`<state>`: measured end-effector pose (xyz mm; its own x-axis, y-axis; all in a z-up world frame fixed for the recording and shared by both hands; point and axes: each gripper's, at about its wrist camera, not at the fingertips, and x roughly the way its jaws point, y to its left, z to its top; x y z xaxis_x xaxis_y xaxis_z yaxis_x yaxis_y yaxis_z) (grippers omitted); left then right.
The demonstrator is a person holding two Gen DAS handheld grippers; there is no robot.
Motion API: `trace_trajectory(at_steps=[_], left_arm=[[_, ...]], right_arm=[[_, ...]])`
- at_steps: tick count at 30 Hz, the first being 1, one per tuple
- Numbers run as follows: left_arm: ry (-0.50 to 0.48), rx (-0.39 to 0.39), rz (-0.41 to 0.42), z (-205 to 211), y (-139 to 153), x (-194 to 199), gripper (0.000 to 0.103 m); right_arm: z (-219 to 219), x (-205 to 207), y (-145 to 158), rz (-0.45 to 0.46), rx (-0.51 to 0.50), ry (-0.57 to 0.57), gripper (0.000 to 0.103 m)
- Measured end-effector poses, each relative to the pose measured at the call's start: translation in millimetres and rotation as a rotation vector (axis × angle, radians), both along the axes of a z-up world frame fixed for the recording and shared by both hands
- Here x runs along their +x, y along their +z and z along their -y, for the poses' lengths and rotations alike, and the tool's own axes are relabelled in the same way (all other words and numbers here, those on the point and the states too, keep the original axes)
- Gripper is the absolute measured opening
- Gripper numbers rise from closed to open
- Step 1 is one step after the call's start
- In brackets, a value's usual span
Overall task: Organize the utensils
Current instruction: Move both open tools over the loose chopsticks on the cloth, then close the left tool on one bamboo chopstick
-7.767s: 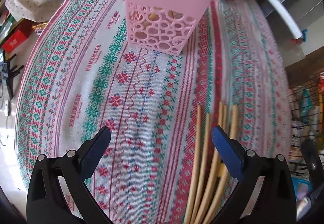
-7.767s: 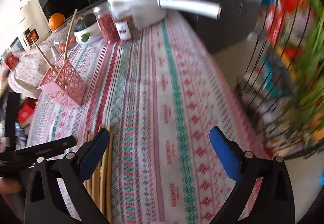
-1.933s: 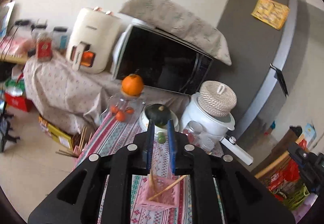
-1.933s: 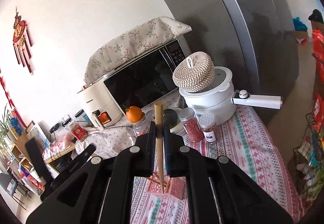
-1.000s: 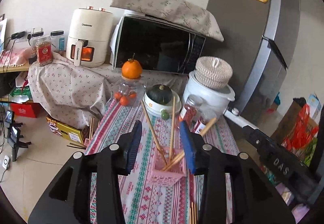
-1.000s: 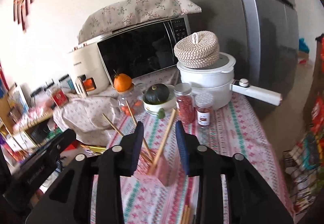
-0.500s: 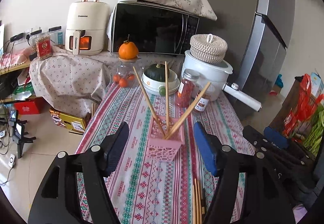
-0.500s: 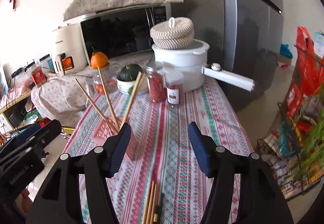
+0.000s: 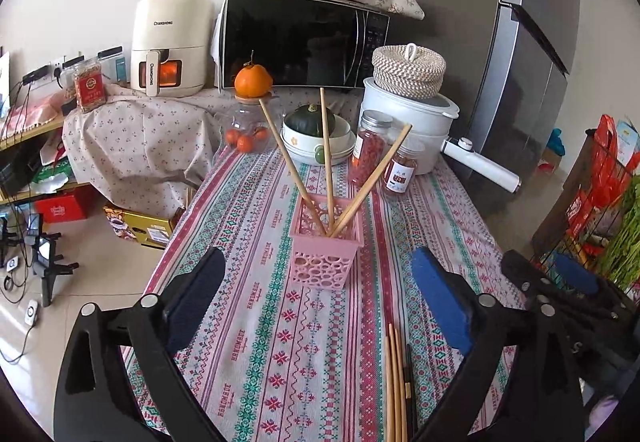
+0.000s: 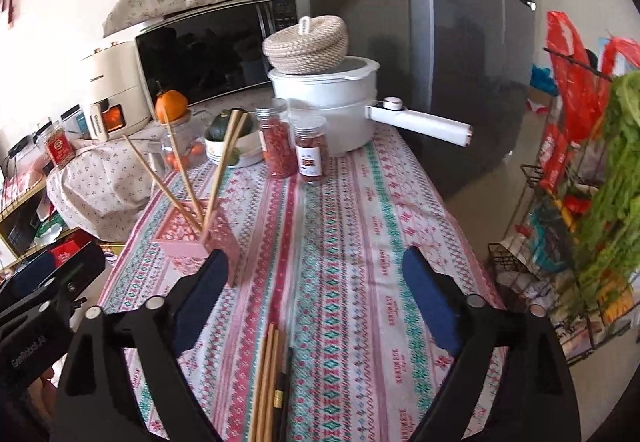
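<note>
A pink perforated basket (image 9: pixel 325 255) stands mid-table on the patterned cloth and holds several wooden chopsticks (image 9: pixel 327 158) leaning apart. It also shows in the right wrist view (image 10: pixel 196 232). More wooden chopsticks and one dark one (image 9: pixel 396 382) lie flat on the cloth near the front; they show in the right wrist view too (image 10: pixel 270 382). My left gripper (image 9: pixel 316 302) is open and empty, above the near table, short of the basket. My right gripper (image 10: pixel 316 302) is open and empty, to the right of the basket.
At the table's far end stand a white pot with a long handle (image 9: pixel 416 122), two red-filled jars (image 9: pixel 370 152), a bowl with a green squash (image 9: pixel 312 126) and a glass jar topped by an orange (image 9: pixel 252 110). A wire rack with greens (image 10: pixel 592 182) stands right of the table.
Both grippers released chopsticks into the basket, opened wide and drew back and down from it. The basket now looks farther away and the loose chopsticks have come into view.
</note>
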<state>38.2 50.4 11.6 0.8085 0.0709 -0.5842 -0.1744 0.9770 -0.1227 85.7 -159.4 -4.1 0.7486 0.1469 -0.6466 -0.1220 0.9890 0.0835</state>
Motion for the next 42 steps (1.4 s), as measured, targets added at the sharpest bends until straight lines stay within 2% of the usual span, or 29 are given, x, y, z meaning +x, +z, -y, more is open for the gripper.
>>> trace_trajectory(at_steps=[2, 5, 9, 13, 15, 25, 30, 33, 38, 42], left_arm=[[0.004, 0.008, -0.008, 1.6, -2.5, -0.2, 0.096], [-0.013, 0.02, -0.05, 6.0, -9.3, 4.3, 0.096], [-0.074, 0.013, -0.183, 16.9, -32.9, 19.7, 0.096], [-0.135, -0.02, -0.345, 30.6, -64.1, 37.5, 0.096], [-0.135, -0.013, -0.396, 35.5, -75.2, 42.8, 0.096], [-0.111, -0.025, -0.591, 46.1, -116.6, 61.6, 0.096], [-0.09, -0.08, -0.634, 42.9, -130.1, 67.9, 0.095], [-0.068, -0.077, -0.636, 41.0, -132.8, 71.0, 0.095], [-0.059, -0.066, -0.675, 42.0, -145.7, 79.1, 0.087], [-0.055, -0.067, -0.697, 44.3, -156.1, 85.7, 0.084]], right_arm=[[8.1, -2.9, -2.0, -0.004, -0.003, -0.018, 0.095], [23.0, -7.6, -8.1, -0.033, 0.001, -0.037, 0.096], [42.1, -12.6, -24.1, -0.088, 0.013, -0.054, 0.096], [63.5, -6.3, -56.0, -0.227, 0.027, -0.085, 0.096], [73.3, -2.5, -66.9, -0.3, 0.074, -0.08, 0.096], [105.4, 0.7, -90.7, -0.473, 0.234, -0.111, 0.096], [100.0, 1.1, -102.2, -0.549, 0.267, -0.069, 0.096], [95.8, -1.0, -99.2, -0.542, 0.274, -0.041, 0.096], [99.6, -2.1, -98.7, -0.54, 0.278, -0.052, 0.096], [104.1, -0.8, -99.6, -0.55, 0.302, -0.06, 0.096]])
